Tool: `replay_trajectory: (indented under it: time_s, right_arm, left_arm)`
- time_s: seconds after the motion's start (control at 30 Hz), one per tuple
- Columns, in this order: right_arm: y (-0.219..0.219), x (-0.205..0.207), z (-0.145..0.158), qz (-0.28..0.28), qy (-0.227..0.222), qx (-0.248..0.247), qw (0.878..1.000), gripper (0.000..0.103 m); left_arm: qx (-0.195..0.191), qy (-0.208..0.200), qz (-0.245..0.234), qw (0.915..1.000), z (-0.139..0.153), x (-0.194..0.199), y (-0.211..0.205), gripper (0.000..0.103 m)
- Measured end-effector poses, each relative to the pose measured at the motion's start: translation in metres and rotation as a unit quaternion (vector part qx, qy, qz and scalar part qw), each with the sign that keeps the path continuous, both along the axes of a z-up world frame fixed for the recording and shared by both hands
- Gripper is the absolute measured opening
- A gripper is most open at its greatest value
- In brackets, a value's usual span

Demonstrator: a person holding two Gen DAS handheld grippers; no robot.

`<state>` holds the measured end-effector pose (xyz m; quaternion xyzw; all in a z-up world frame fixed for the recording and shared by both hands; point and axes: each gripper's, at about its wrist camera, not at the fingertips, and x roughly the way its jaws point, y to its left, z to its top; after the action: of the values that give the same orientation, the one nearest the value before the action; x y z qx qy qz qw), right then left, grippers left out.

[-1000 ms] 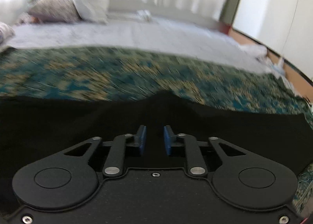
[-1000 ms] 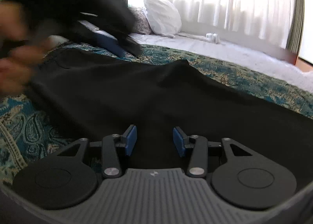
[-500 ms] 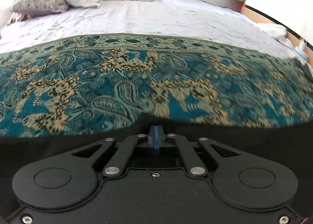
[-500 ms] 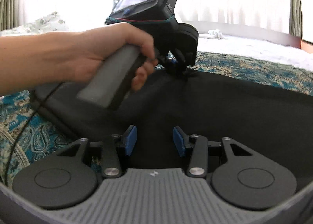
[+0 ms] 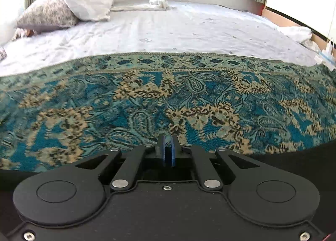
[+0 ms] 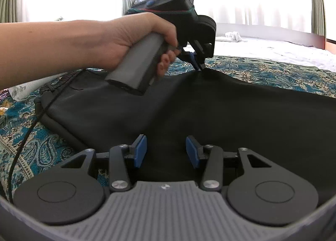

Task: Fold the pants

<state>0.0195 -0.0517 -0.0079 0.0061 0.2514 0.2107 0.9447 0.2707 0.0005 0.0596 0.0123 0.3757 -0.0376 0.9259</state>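
The pants (image 6: 210, 110) are looking like smooth, matt black cloth with a soft sheen. The woven bedspread (image 5: 147, 98) is showing a coarse paisley weave. The right gripper (image 6: 166, 152) is showing matt black plastic arms, blue rubbery pads (image 6: 139, 151), shiny metal rivets and a ribbed grey plastic body.

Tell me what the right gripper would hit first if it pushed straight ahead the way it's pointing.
Most likely the black pants: the open right gripper points down at the cloth spread just ahead of it, with nothing between. How far off is unclear.
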Motion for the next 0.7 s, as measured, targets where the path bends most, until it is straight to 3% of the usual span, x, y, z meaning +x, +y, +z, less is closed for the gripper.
replay_trajectory:
  time_s: [0.2, 0.33, 0.5, 0.7]
  right_arm:
    - [-0.011, 0.0, 0.01, 0.0, 0.017, 0.032, 0.999, 0.064]
    - [-0.031, 0.0, 0.022, -0.029, 0.028, 0.055, 0.998, 0.066]
    - [-0.063, -0.008, 0.026, -0.075, 0.024, 0.018, 0.997, 0.066]
    - [-0.13, -0.007, 0.023, -0.145, 0.039, -0.037, 0.988, 0.067]
  left_arm:
    - [-0.007, -0.011, 0.003, 0.9999, 0.013, -0.035, 0.01, 0.014]
    - [-0.007, -0.024, 0.001, 0.9997, 0.019, -0.069, 0.019, 0.019]
    - [-0.007, -0.044, -0.007, 0.999, 0.017, -0.123, 0.029, 0.021]
    - [0.003, -0.035, -0.023, 0.9991, -0.006, -0.182, 0.037, 0.021]
